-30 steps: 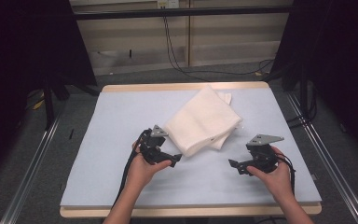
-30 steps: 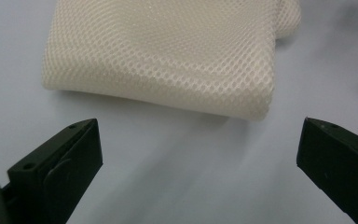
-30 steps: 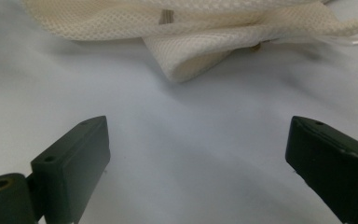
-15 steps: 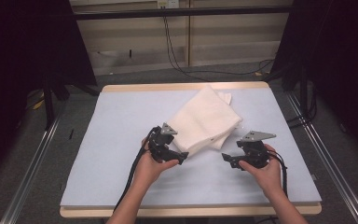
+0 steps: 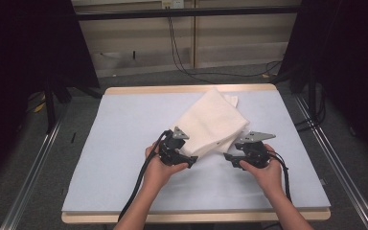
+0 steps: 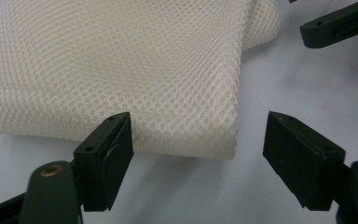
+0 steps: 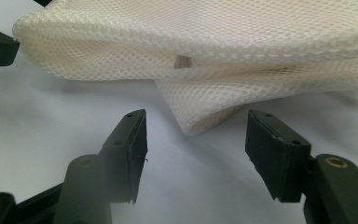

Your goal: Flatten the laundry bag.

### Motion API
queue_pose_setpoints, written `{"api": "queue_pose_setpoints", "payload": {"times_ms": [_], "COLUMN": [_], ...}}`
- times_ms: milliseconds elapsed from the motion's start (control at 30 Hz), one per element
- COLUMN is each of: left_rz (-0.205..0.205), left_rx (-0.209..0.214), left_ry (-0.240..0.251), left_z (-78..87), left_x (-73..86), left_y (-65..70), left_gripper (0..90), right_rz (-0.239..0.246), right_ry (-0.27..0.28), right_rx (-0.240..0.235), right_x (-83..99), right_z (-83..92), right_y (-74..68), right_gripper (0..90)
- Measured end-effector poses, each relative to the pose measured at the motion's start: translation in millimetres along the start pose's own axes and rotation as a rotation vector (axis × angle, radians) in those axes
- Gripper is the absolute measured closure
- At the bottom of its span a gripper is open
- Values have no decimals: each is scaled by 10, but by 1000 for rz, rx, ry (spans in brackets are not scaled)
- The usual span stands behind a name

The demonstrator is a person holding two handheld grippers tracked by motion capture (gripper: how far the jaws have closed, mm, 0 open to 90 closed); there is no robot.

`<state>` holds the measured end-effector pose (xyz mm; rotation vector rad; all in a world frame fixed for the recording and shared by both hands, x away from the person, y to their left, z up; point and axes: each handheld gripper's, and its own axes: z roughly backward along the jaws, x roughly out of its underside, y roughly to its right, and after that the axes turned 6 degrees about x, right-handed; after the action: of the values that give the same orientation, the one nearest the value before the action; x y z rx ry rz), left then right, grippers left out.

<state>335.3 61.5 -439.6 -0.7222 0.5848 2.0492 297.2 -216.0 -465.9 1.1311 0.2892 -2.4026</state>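
Observation:
A folded white mesh cloth point(image 5: 213, 122) lies on the pale mat point(image 5: 124, 143), right of the table's middle. My left gripper point(image 5: 189, 160) is at the cloth's near-left corner. In the left gripper view that corner point(image 6: 205, 135) sits between the jaws, which have just been closing; the pads are not pressing on it. My right gripper point(image 5: 227, 157) faces the cloth's near-right edge. In the right gripper view a lower fold point(image 7: 193, 121) pokes toward the gap between its jaws, which have also been closing without touching the mesh. Both grippers are open.
The mat covers a wooden-edged table point(image 5: 191, 216). Metal rails point(image 5: 33, 167) run along the floor on both sides, and cables point(image 5: 187, 67) lie behind the table. Dark drapes stand at the far left and right.
Both hands have slid inward to the cloth's near corners. The jaws of both grippers stand narrower than before. The cloth has not moved.

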Motion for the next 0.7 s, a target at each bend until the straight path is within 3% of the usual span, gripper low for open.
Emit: {"api": "queue_pose_setpoints", "payload": {"times_ms": [233,333,500,533,700], "left_rz": [11,18,25,30,14], "left_rx": [-17,-18,-28,-9,-14], "left_ry": [-27,-23,-26,-25,-54], "left_z": [-14,-19,-12,-20,-52], "left_x": [10,10,8,2,-19], "left_y": [-33,-36,-51,-60,-54], "left_gripper": [383,401,356,357,417], "right_rz": [4,-1,3,-1,-2], "right_ry": [-15,-24,-31,-32,-38], "right_rx": [-14,-16,-5,6,-5], "right_x": [9,11,6,-3,-24], "right_z": [-108,-141,-172,-176,-177], "right_y": [-31,-41,-47,-43,-39], "right_gripper": [445,488,603,664,808]}}
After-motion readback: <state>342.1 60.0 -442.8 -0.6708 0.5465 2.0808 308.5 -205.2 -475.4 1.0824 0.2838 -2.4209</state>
